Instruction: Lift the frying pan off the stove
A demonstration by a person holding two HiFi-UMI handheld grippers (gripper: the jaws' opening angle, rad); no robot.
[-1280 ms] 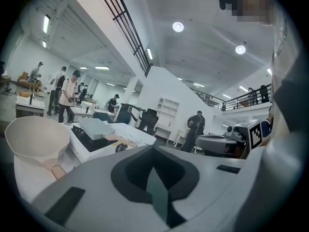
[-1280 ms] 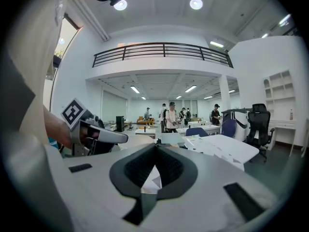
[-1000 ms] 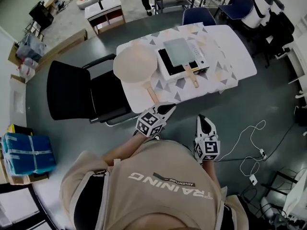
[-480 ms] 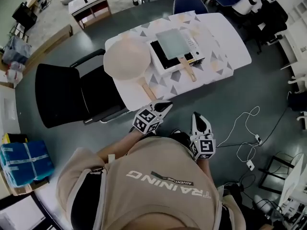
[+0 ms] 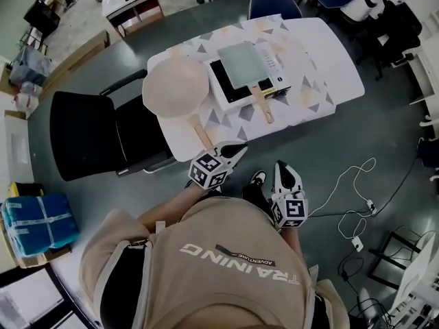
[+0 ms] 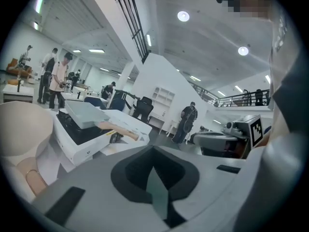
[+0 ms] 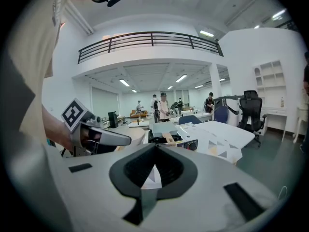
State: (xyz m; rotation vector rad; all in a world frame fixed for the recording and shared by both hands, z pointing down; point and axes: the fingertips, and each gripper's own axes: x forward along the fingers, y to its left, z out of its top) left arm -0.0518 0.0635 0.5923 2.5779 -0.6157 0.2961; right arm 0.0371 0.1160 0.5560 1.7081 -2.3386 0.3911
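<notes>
both claws are pinched shut with nothing between the jaws. the left claw [image 5: 235, 151] hangs close to the near edge of the table [image 5: 322, 53], and the right claw [image 5: 281, 168] is just beside it, a little further back.

the frying pan [image 5: 241, 62], square and grey-green, sits flat on the white stove [image 5: 236, 103], well apart from the claws. its wooden handle [image 5: 261, 101] sticks out over the stove's front toward the person. a larger round pan [image 5: 175, 84] lies on the table left of the stove.

the square pan looks stiff and thin, probably of moderate weight. held by the handle it would likely sag at the far end. the bare wood should grip better than the metal rim, so 1 claw would best close across the handle close to the pan body.
</notes>
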